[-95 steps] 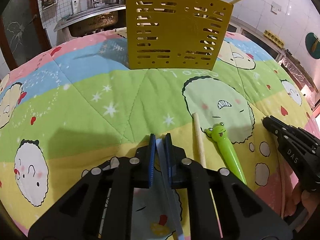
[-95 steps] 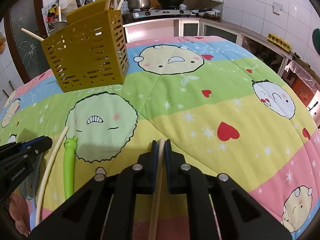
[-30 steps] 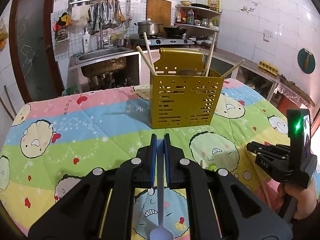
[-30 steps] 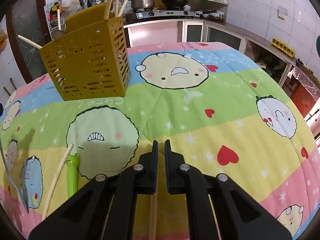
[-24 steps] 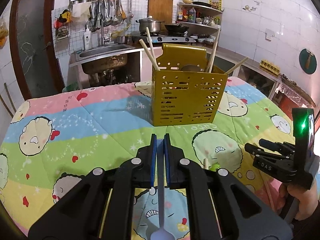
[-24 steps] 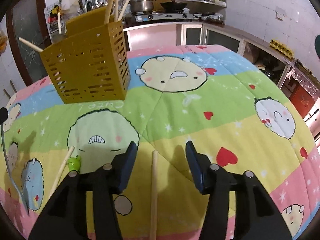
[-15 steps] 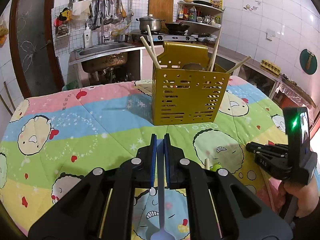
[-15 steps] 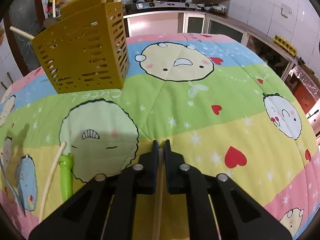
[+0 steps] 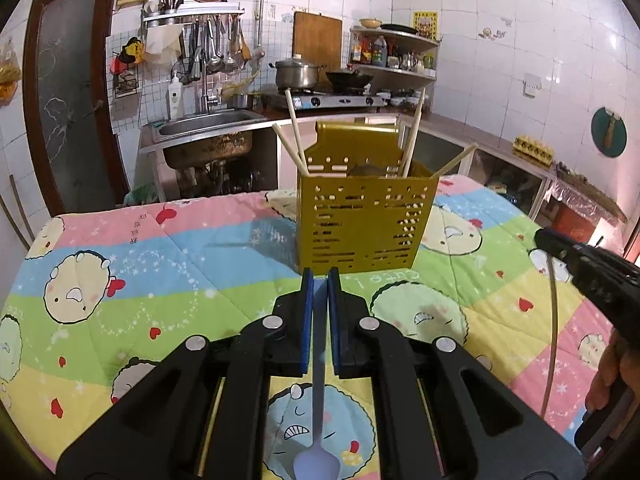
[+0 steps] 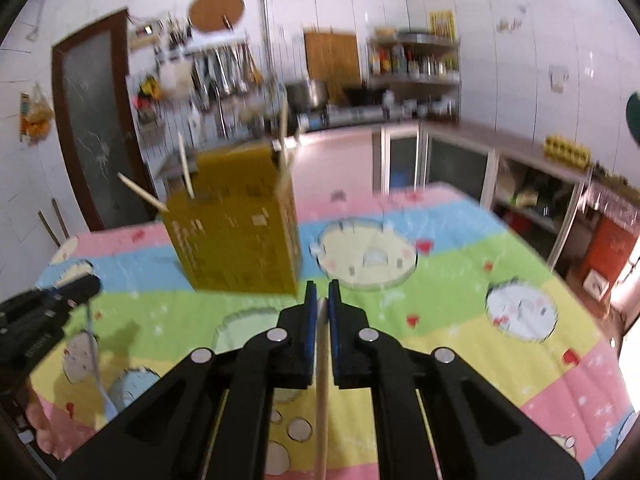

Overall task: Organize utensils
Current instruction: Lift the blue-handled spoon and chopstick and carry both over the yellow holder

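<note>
Blue-padded fingers of the left gripper (image 9: 320, 280) are clamped narrow on the handle of a pale blue spoon (image 9: 318, 462), whose bowl hangs down toward the camera above the cartoon-print quilt (image 9: 168, 272). Straight ahead of those fingertips, near but apart from them, stands the yellow slotted utensil basket (image 9: 362, 226) on the quilt. Inside it several wooden chopsticks (image 9: 294, 130) lean outward at different angles, and a dark rounded thing sits low behind its front wall, too hidden to name.

Closed likewise, the right gripper (image 10: 322, 294) pinches a single wooden chopstick (image 10: 322, 396), which runs down between the pads toward the camera. This view is blurred. The basket lies ahead and to the left of these fingertips, tilted in the frame, with chopsticks poking up from it. At the left edge the left gripper shows with the spoon dangling below it.
</note>
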